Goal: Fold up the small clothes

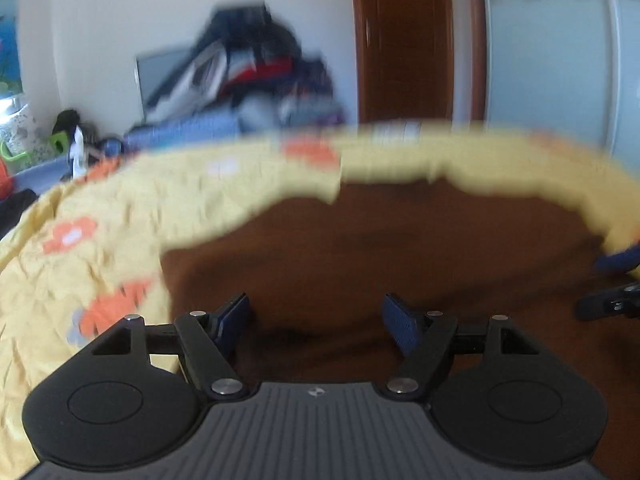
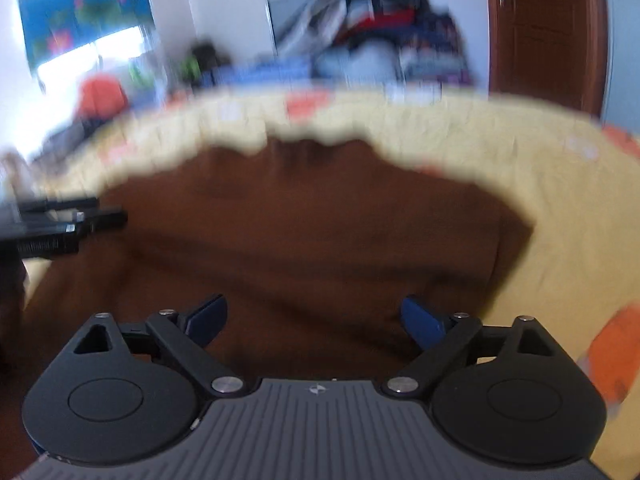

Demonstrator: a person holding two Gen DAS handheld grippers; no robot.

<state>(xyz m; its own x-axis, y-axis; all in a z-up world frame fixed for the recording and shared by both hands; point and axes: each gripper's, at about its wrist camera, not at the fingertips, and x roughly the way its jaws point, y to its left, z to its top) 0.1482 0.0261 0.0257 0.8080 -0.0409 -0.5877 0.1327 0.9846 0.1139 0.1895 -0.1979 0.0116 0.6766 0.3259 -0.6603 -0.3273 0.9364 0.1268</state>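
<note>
- Left tool [image 1: 316, 322]: jaws well apart, nothing between the blue pads; it hangs just above the near part of the brown garment, pitched downward. No cloth is pinched.
- Brown garment [image 1: 380, 248]: the task's item, spread across the middle of the bed, its far edge ragged against the sheet. It lies fairly flat, probably laid out so a fold can be started from the near edge.
- Yellow flowered sheet [image 1: 100, 208]: covers the bed and frames the garment on the left, far and right sides; it serves as the folding surface.
- Right tool [image 2: 314, 322]: jaws spread wide, empty, also over the near part of the garment. Both tools sit side by side, likely so each can take one corner.
- Clothes pile [image 2: 372, 28]: heaped behind the bed against the wall, well apart from the garment; motion blur hides detail.
- Wooden door [image 2: 548, 28]: far right, behind the bed.
</note>
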